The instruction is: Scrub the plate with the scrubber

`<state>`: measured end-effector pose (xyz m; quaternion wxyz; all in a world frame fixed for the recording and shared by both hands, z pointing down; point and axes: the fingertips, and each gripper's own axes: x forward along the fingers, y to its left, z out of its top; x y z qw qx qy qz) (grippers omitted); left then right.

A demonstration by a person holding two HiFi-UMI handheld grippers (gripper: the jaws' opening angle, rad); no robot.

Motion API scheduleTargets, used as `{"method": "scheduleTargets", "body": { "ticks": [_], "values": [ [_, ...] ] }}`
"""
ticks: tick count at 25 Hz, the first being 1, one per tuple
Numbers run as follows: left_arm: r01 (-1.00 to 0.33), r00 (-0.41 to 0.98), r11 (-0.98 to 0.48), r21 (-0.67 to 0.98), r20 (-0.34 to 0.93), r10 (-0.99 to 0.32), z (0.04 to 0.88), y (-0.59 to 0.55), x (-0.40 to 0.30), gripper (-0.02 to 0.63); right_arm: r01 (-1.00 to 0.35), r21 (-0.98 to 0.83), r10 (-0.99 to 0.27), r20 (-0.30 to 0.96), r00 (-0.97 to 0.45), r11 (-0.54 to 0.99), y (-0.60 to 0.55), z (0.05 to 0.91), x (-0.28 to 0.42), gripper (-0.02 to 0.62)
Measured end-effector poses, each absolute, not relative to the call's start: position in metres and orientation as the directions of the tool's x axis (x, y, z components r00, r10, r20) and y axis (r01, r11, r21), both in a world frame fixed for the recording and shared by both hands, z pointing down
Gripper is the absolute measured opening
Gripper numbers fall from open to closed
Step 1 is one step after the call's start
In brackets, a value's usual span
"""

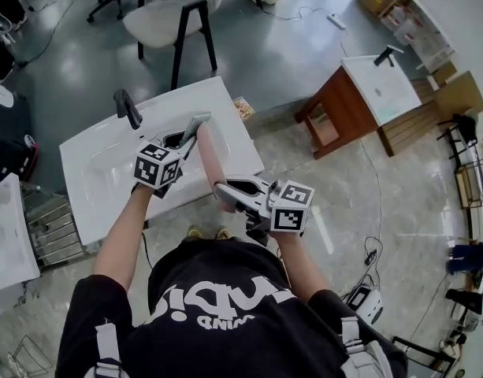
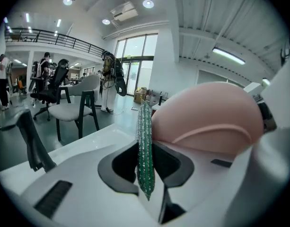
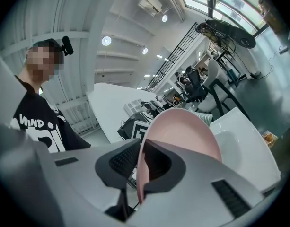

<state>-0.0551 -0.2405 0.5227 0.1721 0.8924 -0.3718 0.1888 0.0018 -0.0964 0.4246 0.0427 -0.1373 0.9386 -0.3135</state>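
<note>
Held on edge over the white sink [image 1: 99, 168], a pink plate [image 1: 210, 162] has its lower rim in my right gripper [image 1: 224, 196], which is shut on it. In the right gripper view the plate [image 3: 182, 134] rises from between the jaws of the right gripper [image 3: 139, 170]. My left gripper [image 1: 186, 140] is shut on a thin green scrubber [image 1: 195, 126] just left of the plate. Seen from the left gripper [image 2: 145, 162], the scrubber [image 2: 145, 145] stands upright between the jaws, with the plate's pink back [image 2: 211, 119] close on its right. Whether they touch I cannot tell.
A black faucet [image 1: 128, 107] stands at the sink's far left. Behind the sink is a white chair [image 1: 174, 10] with black legs. A wooden cabinet with a second basin [image 1: 359, 101] stands to the right, and a metal rack [image 1: 52, 227] to the left.
</note>
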Motion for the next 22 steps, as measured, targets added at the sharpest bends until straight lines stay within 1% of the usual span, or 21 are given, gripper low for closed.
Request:
{"method": "scheduleTargets", "body": {
  "ticks": [3, 9, 15, 22],
  "values": [
    [-0.72, 0.675, -0.655, 0.228, 0.446, -0.587, 0.53, -0.24, -0.058, 0.084, -0.211, -0.605, -0.284, -0.026, -0.958, 0.768, -0.095, 0.417, 0.004, 0.046],
    [-0.72, 0.688, -0.61, 0.331, 0.451, -0.568, 0.552, -0.227, -0.061, 0.084, -0.197, -0.598, -0.299, -0.076, -0.951, 0.777, -0.099, 0.403, 0.005, 0.044],
    [-0.685, 0.726, -0.526, 0.504, 0.415, -0.548, 0.563, -0.213, -0.049, 0.084, -0.191, -0.594, -0.333, -0.138, -0.933, 0.782, -0.113, 0.387, 0.01, 0.044],
    [-0.666, 0.738, -0.475, 0.575, 0.414, -0.533, 0.577, -0.195, -0.038, 0.084, -0.198, -0.606, -0.382, -0.189, -0.905, 0.77, -0.126, 0.382, 0.016, 0.044]
  ]
}}
